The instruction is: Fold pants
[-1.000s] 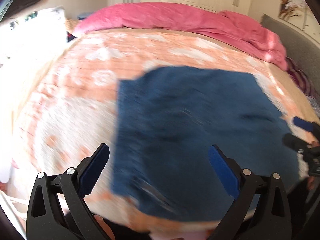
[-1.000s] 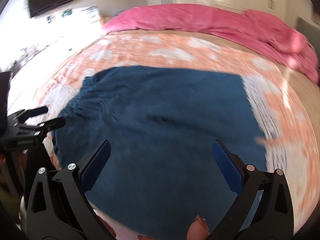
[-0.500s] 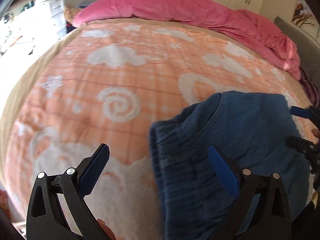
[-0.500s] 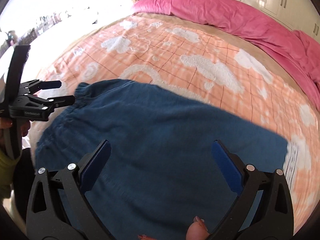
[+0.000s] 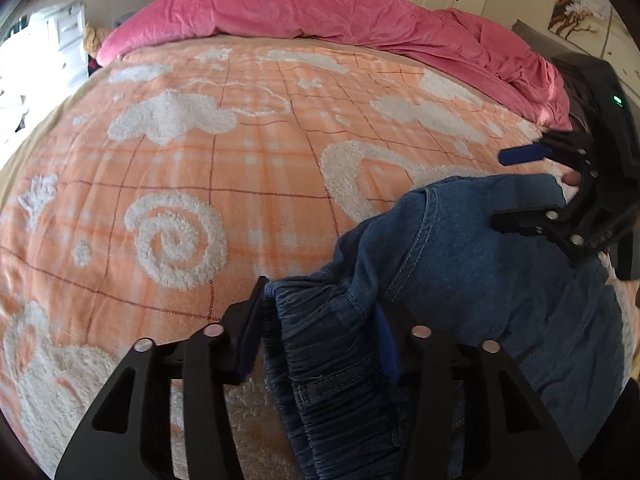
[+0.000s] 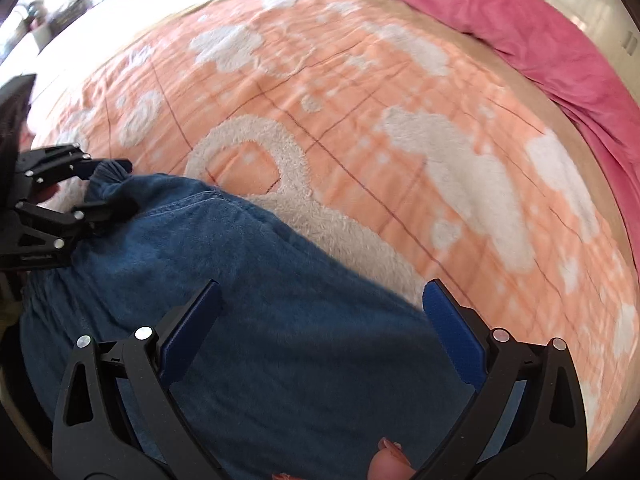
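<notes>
The left gripper (image 5: 320,322) has just been closing, and its two blue pads now pinch the gathered elastic waistband (image 5: 320,344) of the blue denim pants (image 5: 480,272), which bunches up between them; half a second back those jaws stood wide with only one pad over the cloth. That grasp looks like the start of a fold, one corner of the waist now secured. Just beyond the pads the fabric rises in a rumpled ridge with a stitched seam, and farther out lies the orange blanket (image 5: 224,184) with its white fleecy swirls, bare of anything else. The right gripper (image 6: 320,312) hangs with its jaws spread wide above the flat middle of the pants, pads clear of the cloth, grasping nothing; since a moment ago it has swung so that the pants' far edge runs just ahead of its fingertips. A fingertip of the person (image 6: 390,460) shows at the bottom of that view. At the far side of the bed lies a pink duvet (image 5: 340,12). Next, I judge, the right gripper needs its own hold on the waist.
</notes>
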### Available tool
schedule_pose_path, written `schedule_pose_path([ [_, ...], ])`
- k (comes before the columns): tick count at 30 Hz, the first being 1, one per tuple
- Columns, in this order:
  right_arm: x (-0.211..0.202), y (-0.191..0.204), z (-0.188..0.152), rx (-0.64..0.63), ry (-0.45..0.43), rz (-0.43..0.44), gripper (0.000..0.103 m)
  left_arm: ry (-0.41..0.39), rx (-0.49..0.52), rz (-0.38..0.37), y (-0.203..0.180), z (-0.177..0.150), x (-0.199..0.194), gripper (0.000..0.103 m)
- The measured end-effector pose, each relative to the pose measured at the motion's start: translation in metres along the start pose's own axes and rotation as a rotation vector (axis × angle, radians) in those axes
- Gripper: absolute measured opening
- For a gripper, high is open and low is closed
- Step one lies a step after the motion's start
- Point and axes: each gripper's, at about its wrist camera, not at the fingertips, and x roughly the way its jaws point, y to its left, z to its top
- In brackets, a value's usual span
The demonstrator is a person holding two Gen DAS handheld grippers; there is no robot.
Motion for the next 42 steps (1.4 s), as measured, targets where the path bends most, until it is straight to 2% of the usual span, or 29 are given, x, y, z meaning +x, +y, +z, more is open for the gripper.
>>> schedule_pose_path([
  [2,0.008,-0.002,0.006,-0.001,0.016,0.021,0.095,-0.02,-0.005,-0.012,0.001,-0.001,-0.004,0.034],
  [4,0.018,-0.001,0.01,-0.015,0.049,0.031,0.095,-0.056,0.0,-0.025,0.002,-0.003,-0.012,0.032],
  [6,0.028,0.007,0.01,-0.059,0.086,0.026,0.087,-0.081,-0.017,-0.041,0.004,-0.004,-0.018,0.031],
  [9,0.025,0.024,0.006,-0.108,0.047,0.049,0.056,-0.123,-0.031,-0.053,0.005,-0.006,-0.028,0.031],
  [10,0.021,0.027,0.004,-0.11,0.032,0.072,0.034,-0.134,-0.025,-0.05,0.004,-0.008,-0.031,0.031],
  [11,0.017,0.03,0.001,-0.104,0.024,0.098,0.017,-0.142,-0.017,-0.047,0.003,-0.008,-0.033,0.031],
  [13,0.006,0.034,-0.008,-0.078,0.009,0.093,0.005,-0.159,-0.004,-0.023,0.0,-0.011,-0.037,0.031],
  [20,-0.051,0.049,-0.043,0.042,-0.13,0.066,0.003,-0.22,0.04,0.003,-0.013,-0.02,-0.062,0.032],
  [24,-0.085,0.066,-0.061,0.062,-0.201,0.058,0.003,-0.264,0.073,0.043,-0.027,-0.031,-0.086,0.032],
  [27,-0.109,0.084,-0.083,0.071,-0.235,0.047,0.003,-0.287,0.084,0.031,-0.034,-0.046,-0.106,0.033],
  [31,-0.125,0.111,-0.113,0.083,-0.264,0.047,0.003,-0.261,0.075,-0.01,-0.037,-0.072,-0.126,0.036],
  [35,-0.132,0.138,-0.14,0.078,-0.276,0.083,0.003,-0.206,0.012,-0.081,-0.028,-0.098,-0.141,0.036],
  [42,-0.128,0.181,-0.172,0.081,-0.265,0.097,0.003,-0.161,0.006,-0.068,-0.025,-0.136,-0.151,0.039],
])
